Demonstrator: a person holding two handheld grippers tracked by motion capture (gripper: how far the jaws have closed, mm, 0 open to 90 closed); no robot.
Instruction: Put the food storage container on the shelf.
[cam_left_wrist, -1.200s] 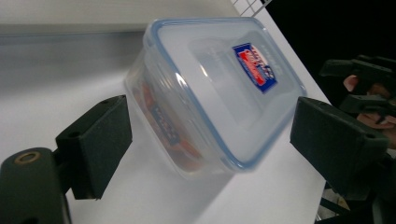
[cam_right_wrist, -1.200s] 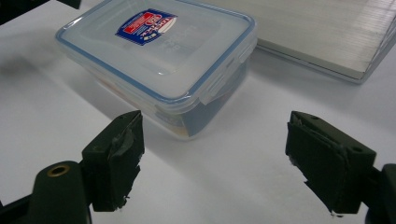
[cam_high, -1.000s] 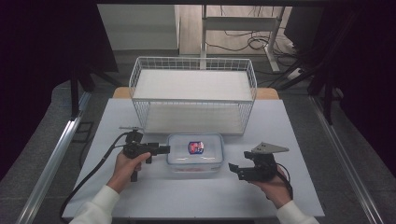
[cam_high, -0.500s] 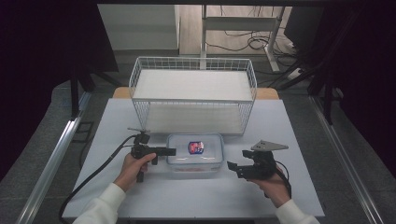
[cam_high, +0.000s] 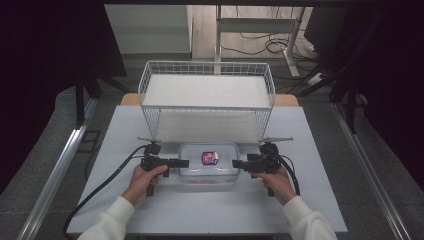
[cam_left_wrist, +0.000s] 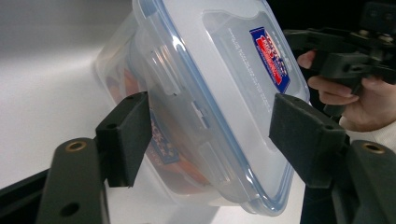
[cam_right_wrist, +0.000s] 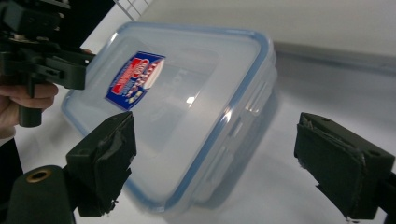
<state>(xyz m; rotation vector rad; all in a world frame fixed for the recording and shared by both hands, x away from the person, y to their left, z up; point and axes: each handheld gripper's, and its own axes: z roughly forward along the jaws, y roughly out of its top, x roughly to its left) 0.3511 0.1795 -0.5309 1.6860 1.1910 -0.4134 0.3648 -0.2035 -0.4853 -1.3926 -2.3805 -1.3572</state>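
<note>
Grippers flank the lidded container from both ends

Cable trails from our left gripper (cam_high: 183, 163) toward the near left corner of the white table (cam_high: 125, 130). Our left hand (cam_high: 145, 177) holds that gripper level, its jaws aimed right at the left end of the clear plastic container (cam_high: 209, 167). In the left gripper view the two black pads (cam_left_wrist: 126, 135) stand on either side of the container's end with its clip flap between them. The jaws have just been closing, yet a gap shows between each pad and the plastic, so we read them as open around it and not yet pressing.

Moving right, the container sits on the table near the middle, just in front of the white wire basket (cam_high: 150, 85), which stands at the far side. Its blue-rimmed lid (cam_right_wrist: 187, 98) is on, and a red and blue label (cam_high: 209, 158) lies on top.

Further right, our right gripper (cam_high: 235, 164) points left at the container's right end, held level by our right hand (cam_high: 272, 180). In the right gripper view its jaws stand wide apart, having just been opening a little more; one pad (cam_right_wrist: 105, 158) is at the lid's near corner and the other is well clear over bare table. Nothing is clamped between them.
</note>
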